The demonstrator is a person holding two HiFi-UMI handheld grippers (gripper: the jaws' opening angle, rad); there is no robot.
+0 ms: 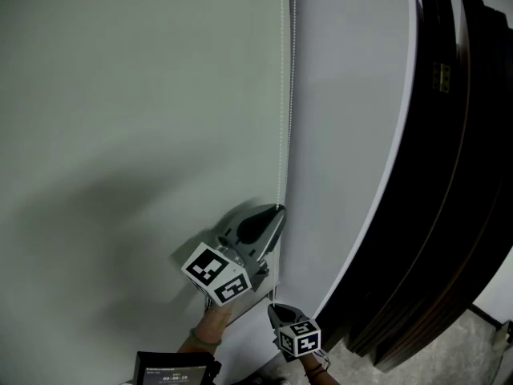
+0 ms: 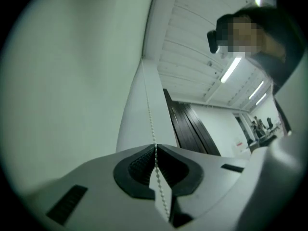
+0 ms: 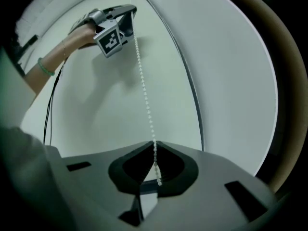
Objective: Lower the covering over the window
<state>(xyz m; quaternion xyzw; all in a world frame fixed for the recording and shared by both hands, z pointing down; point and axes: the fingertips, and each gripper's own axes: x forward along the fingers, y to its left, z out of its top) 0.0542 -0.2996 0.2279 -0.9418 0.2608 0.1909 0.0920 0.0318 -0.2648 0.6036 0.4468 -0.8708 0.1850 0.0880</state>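
A pale green roller blind [image 1: 136, 119] fills the left of the head view. Its white bead chain [image 1: 284, 119] hangs down the blind's right edge. My left gripper [image 1: 278, 208] points up along the chain and is shut on it. In the left gripper view the beads [image 2: 149, 114] run straight into the pinched jaws [image 2: 155, 150]. Lower down, my right gripper [image 1: 272, 305] is shut on the same chain. In the right gripper view the chain [image 3: 144, 95] rises from its jaws [image 3: 154, 146] to the left gripper [image 3: 130, 11] above.
A white wall strip [image 1: 345, 135] lies right of the blind. Beyond it stand dark curved wooden panels [image 1: 449, 175]. A small screen device [image 1: 172, 369] sits at the bottom edge near my left arm. Grey floor [image 1: 449, 351] shows at bottom right.
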